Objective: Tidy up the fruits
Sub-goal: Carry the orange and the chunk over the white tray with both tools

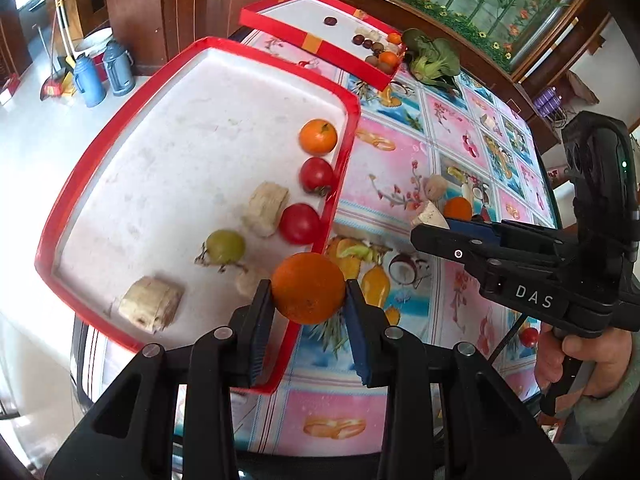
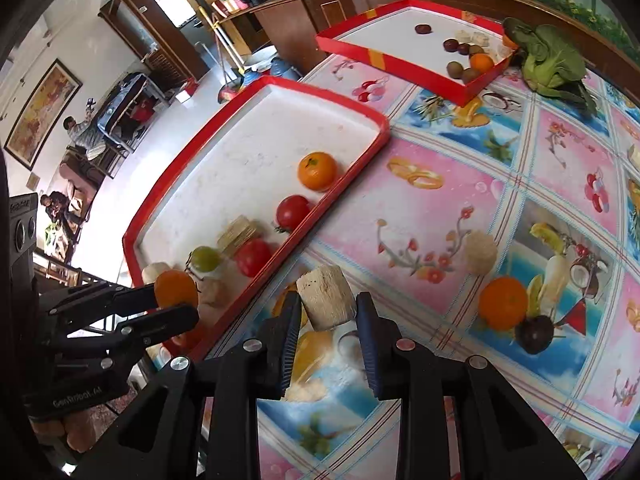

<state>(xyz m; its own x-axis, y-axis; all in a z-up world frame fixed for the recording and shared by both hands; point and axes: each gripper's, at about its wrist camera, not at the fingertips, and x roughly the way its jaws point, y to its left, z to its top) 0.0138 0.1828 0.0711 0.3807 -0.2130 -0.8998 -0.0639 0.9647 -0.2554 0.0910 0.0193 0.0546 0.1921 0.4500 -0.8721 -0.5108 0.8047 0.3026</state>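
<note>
My left gripper is shut on an orange, held over the near right rim of the red-rimmed white tray. The tray holds an orange, two tomatoes, a green fruit and pale cane chunks. My right gripper is shut on a pale cane chunk, above the tablecloth just right of the tray. It also shows in the left wrist view. The left gripper shows in the right wrist view with its orange.
A second red tray at the back holds small fruits. Leafy greens lie beside it. On the patterned tablecloth lie an orange, a dark plum and a pale chunk. The table edge runs left of the near tray.
</note>
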